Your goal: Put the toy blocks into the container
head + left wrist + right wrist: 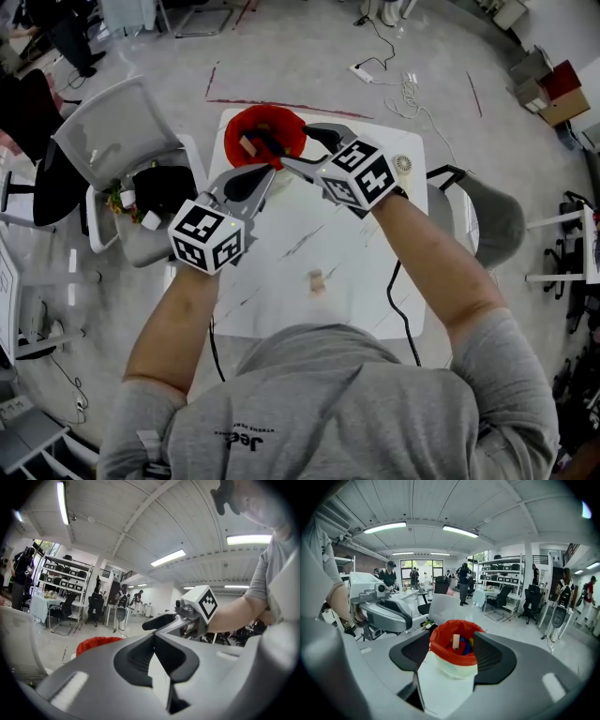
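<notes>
A white table (347, 262) stood on a grey floor marked with red tape lines (281, 105). In the head view, one grey chair (112, 136) sat left of it and another (497, 220) right. Beyond lay a power strip (362, 69); cardboard boxes (548, 89) stood far right. Shelving (501, 571) lined the background.

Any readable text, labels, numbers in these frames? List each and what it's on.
"Jee": print on the person's grey shirt, seen upside down; the rest of the word is unclear.
Small line next to that print: too small to read.
Left marker cube, right marker cube: black-and-white patterns only, no letters.
Background shelves and boxes: nothing legible.
</notes>
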A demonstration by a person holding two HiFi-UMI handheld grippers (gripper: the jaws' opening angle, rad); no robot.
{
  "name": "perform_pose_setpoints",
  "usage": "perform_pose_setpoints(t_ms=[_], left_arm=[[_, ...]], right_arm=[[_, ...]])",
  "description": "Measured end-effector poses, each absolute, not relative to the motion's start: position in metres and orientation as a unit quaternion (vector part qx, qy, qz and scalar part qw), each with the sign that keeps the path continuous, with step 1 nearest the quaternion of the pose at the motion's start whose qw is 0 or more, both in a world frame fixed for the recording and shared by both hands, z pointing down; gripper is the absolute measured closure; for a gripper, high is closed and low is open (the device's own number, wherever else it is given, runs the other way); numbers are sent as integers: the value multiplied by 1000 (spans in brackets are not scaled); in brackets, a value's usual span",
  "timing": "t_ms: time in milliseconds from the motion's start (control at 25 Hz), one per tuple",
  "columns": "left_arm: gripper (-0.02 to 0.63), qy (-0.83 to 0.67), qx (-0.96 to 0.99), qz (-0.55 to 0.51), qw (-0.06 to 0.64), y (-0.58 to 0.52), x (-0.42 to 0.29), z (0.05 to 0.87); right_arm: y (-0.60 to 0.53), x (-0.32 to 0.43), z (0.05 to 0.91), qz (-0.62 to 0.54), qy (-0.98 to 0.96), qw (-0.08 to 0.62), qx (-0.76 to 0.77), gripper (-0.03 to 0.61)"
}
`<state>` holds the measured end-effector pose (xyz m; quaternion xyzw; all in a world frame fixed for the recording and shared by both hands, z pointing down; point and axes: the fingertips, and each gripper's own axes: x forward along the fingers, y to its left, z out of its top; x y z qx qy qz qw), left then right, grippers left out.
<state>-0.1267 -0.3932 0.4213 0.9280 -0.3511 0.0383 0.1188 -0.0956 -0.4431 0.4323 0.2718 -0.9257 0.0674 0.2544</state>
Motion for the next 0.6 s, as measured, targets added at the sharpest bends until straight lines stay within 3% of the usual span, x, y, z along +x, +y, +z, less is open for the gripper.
perform_pose_setpoints(t_ms=[280, 600], left_arm=[[555, -326, 934, 45, 141, -360, -87, 451], [555, -319, 927, 65, 188, -299, -50, 509]], right_arm=[[-371, -59, 481, 101, -926, 265, 250, 307], [-273, -25, 578, 167, -905, 325, 219, 307]])
